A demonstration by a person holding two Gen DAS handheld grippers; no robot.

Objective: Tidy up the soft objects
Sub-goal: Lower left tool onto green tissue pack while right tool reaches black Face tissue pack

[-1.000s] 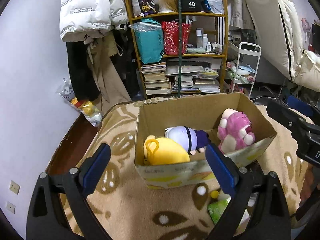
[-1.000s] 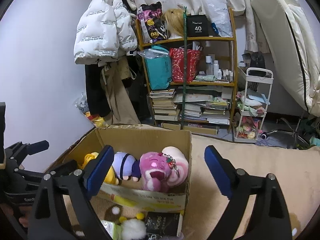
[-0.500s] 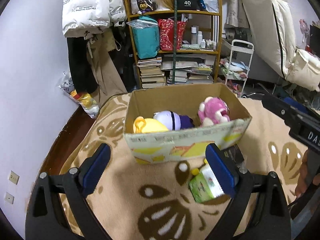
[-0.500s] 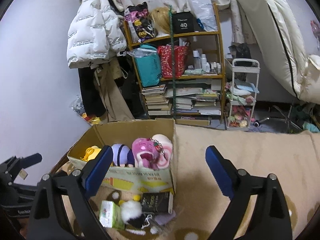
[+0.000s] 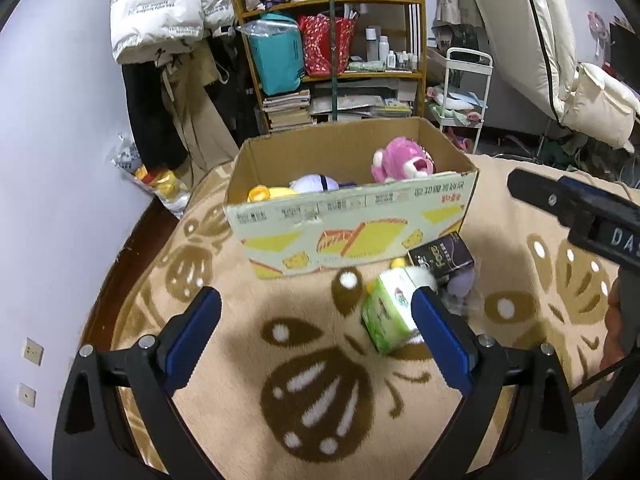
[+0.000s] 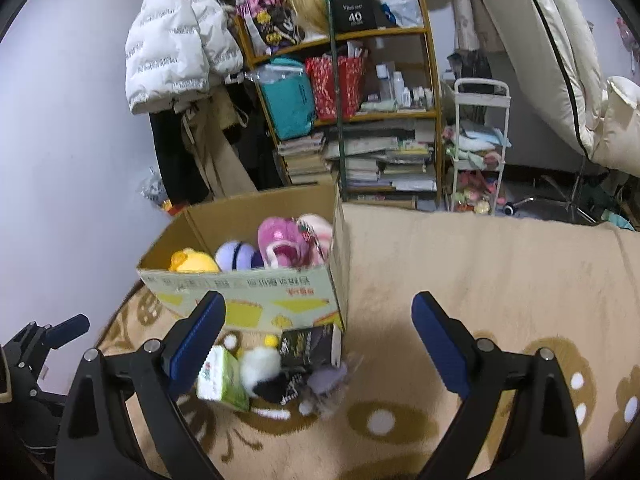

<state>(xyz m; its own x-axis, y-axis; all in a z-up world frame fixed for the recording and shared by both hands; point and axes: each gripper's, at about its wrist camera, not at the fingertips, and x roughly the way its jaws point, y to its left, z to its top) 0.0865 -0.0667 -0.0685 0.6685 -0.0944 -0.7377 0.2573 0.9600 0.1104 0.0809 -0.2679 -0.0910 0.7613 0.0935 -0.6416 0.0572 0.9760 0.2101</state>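
Observation:
A cardboard box (image 5: 352, 220) (image 6: 248, 292) stands on the patterned blanket and holds a pink plush (image 5: 402, 162) (image 6: 286, 240), a purple-white plush (image 5: 316, 182) (image 6: 235, 254) and a yellow plush (image 5: 266, 193) (image 6: 192, 261). In front of it lie a green tissue pack (image 5: 390, 312) (image 6: 222, 376), a white-black fluffy toy (image 6: 262, 372), a black box (image 5: 440, 258) (image 6: 308, 346) and a small grey-purple plush (image 6: 328, 384). My left gripper (image 5: 316, 338) is open and empty, back from the box. My right gripper (image 6: 318, 340) is open and empty above the blanket, near the pile.
A bookshelf (image 6: 360, 112) with bags and books, hanging coats (image 6: 176, 56), a white trolley (image 6: 478, 148) and a pale mattress (image 5: 532, 32) stand behind. A wall (image 5: 48, 160) and wooden floor strip (image 5: 132, 248) run on the left. The blanket (image 6: 480, 272) stretches to the right.
Both grippers have pulled back and up from the box. The box now looks farther away, and the loose items in front of it have come into full view.

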